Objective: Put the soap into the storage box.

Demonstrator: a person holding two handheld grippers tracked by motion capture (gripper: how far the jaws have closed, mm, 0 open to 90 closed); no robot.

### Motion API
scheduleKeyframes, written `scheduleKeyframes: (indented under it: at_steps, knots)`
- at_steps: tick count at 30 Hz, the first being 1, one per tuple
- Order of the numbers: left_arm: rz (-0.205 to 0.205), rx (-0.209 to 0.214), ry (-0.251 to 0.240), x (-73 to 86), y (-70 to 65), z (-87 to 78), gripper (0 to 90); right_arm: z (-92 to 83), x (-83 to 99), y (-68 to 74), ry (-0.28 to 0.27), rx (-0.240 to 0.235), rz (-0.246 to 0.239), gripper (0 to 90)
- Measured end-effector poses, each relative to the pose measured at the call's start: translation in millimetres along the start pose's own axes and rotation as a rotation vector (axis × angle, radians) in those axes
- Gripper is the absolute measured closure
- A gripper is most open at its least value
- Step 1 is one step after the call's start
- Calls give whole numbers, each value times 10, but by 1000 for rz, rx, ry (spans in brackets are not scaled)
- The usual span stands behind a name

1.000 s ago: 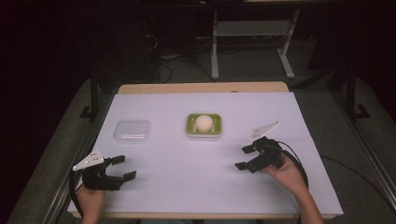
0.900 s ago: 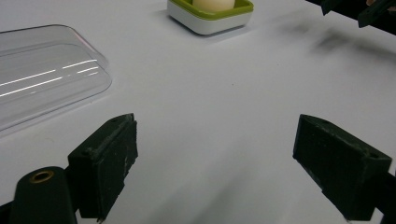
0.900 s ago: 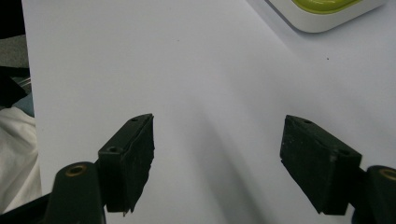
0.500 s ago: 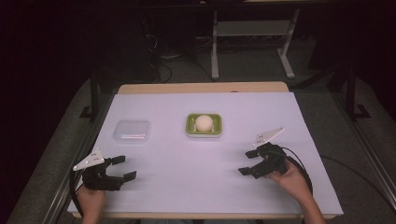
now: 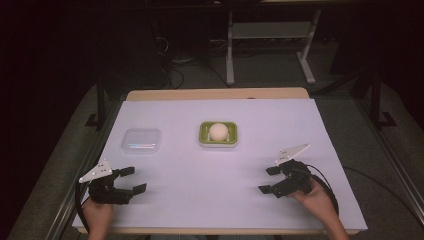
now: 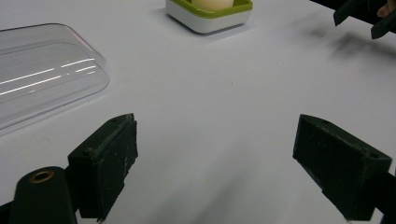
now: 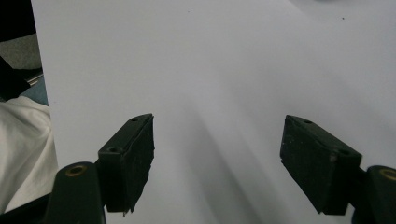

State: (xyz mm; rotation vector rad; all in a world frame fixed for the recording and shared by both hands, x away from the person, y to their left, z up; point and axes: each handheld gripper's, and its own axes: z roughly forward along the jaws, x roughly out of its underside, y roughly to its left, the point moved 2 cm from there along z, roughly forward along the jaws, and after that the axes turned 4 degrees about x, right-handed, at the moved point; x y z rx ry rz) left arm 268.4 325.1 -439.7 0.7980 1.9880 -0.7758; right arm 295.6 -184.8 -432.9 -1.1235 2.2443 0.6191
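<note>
1. Left hand-held gripper [image 5: 129,180] sits low over the near left part of the table [image 5: 300,120], jaws spread wide, nothing between them; a hand [image 5: 97,215] grips it from behind.
2. Right hand-held gripper [image 5: 270,180] sits low over the near right part of the table, jaws also wide apart and empty; a hand [image 5: 315,192] holds it.
3. Grey three-cornered plate on top of each gripper, black cable trailing from the right one.
4. Clear plastic lid [image 5: 142,140] lies flat on the table ahead of the left hand-held gripper, near it but apart; in the left gripper view it sits just past the left jaw [image 6: 42,70].
5. Green and white dish [image 5: 218,135] with a pale round ball [image 5: 218,131] in it sits farther ahead, between the two grippers' lines, well apart from both; the left gripper view shows it at top centre [image 6: 210,16].
6. The right gripper view shows bare white table surface between its jaws and white cloth [image 7: 23,144] at the lower left edge.
</note>
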Motion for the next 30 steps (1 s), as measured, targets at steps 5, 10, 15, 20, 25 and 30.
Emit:
scheduleKeyframes:
  at_steps: [5, 10, 15, 20, 25, 30]
  knots:
    - [1, 1, 1, 0, 0, 3, 133, -39, 75, 13, -1, 7, 7, 252]
    - [2, 1, 2, 0, 0, 8, 133, -83, 153, 68, -6, 9, 21, 251]
    - [1, 0, 1, 1, -2, 10, 133, -103, 222, 108, -8, 10, 18, 251]
    - [2, 2, 4, -3, -4, 16, 132, -110, 291, 133, -10, 12, 19, 250]
    - [9, 4, 5, -11, -2, 9, 132, -99, 361, 161, -15, 14, 42, 250]
    - [9, 4, 3, -14, -3, 8, 133, -94, 370, 184, -16, 32, 43, 242]
